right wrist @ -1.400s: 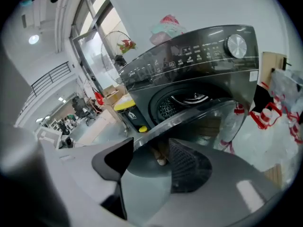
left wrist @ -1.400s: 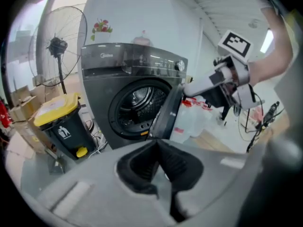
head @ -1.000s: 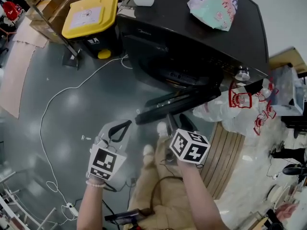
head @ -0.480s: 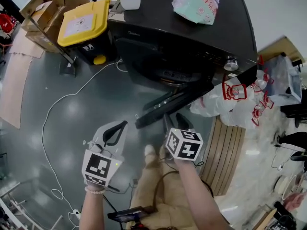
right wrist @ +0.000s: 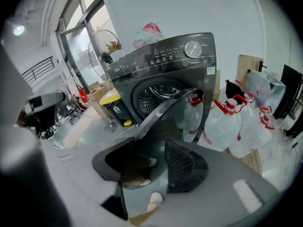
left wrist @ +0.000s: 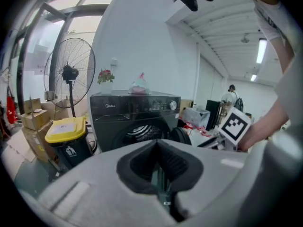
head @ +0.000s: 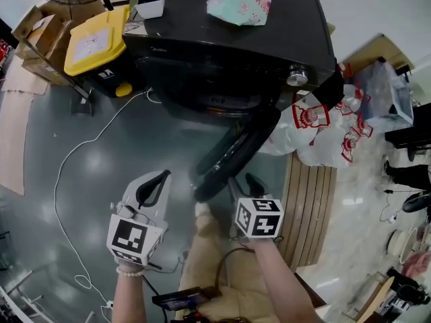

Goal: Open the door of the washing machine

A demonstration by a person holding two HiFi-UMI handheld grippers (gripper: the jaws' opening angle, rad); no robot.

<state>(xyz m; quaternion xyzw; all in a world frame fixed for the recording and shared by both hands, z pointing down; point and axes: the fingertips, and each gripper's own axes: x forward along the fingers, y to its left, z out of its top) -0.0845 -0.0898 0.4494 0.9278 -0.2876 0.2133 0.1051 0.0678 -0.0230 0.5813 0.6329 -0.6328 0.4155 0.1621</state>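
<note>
Right claw [head: 242, 179] is sitting apart, just narrowing a touch, gripping nothing; left claw [head: 161, 178] is pinched together, empty. Door [head: 236, 150] is hanging unheld, so it's risking swinging back shut.

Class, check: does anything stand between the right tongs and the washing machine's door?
Nothing visible does. The right tongs, open though their jaws have just been closing a little, hold nothing; the swung-out door lies directly ahead.

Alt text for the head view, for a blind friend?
A dark washing machine, its round door swung open toward two hand-held grippers: left gripper shut; right gripper open and empty beside the door, its jaws having just narrowed slightly.
</note>
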